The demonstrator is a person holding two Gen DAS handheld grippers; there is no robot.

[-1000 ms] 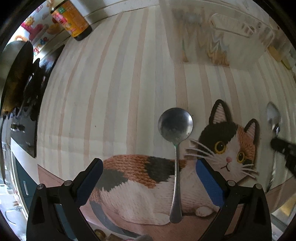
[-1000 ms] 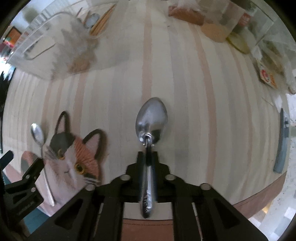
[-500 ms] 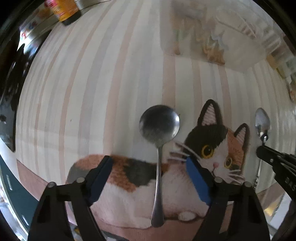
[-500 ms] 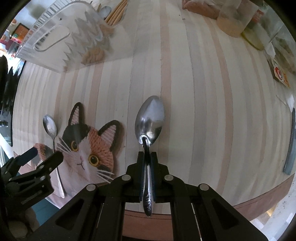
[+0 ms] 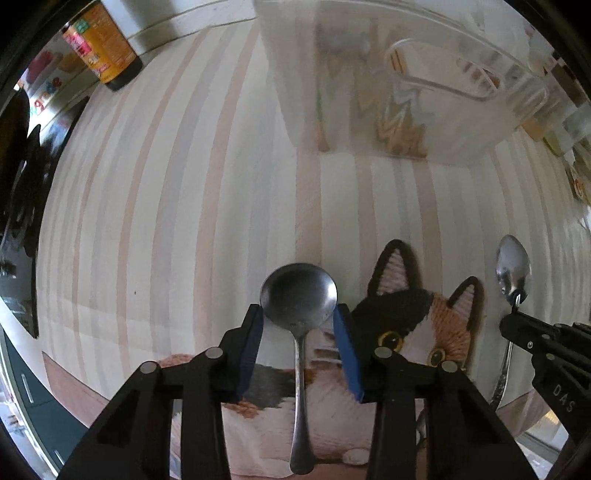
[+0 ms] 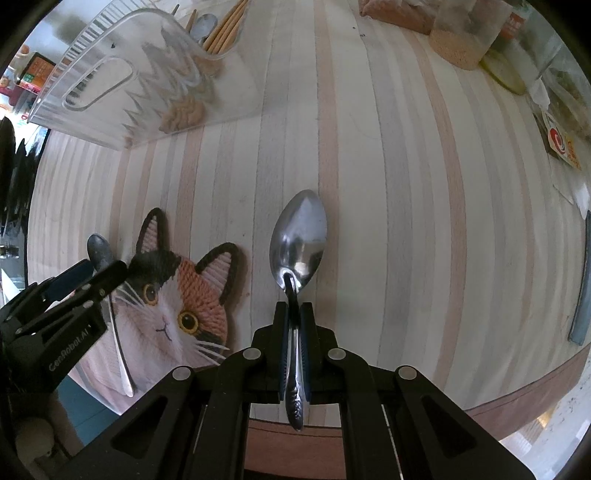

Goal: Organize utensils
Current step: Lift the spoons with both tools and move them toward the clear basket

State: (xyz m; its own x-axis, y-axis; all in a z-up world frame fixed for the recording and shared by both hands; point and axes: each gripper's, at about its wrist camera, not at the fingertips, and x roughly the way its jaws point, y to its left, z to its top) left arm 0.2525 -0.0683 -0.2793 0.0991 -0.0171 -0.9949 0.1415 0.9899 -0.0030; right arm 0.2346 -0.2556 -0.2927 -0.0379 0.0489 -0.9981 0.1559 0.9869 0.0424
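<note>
The left gripper (image 5: 298, 325), low in the middle of its own view, has just been closing: its blue pads flank the neck of a round-bowled spoon (image 5: 298, 291) and stand apart from the thin handle between them, though near the bowl's edges it is hard to tell whether they brush it. That spoon lies flat on a cat-shaped mat (image 5: 413, 325) on the striped worktop (image 5: 184, 221), handle running down toward the bottom edge. The right gripper (image 6: 294, 314), lower centre in its view, is clamped together on the handle of an oval spoon (image 6: 299, 236), whose bowl juts out ahead above the worktop.

Both spoons are probably light, stiff polished metal, so likely slippery; a pinch across the narrow handle just below the bowl should hold better than any grip on the curved bowl, and the flat-lying one gives little height to get under.

In the upper part of both views stands a clear plastic organiser bin (image 6: 122, 74), with chopsticks (image 6: 225, 26) and another utensil at its far end. Its clear walls blur the contents, and its top is cut off in the left view. A dark bottle (image 5: 103, 48) stands upper left.
</note>
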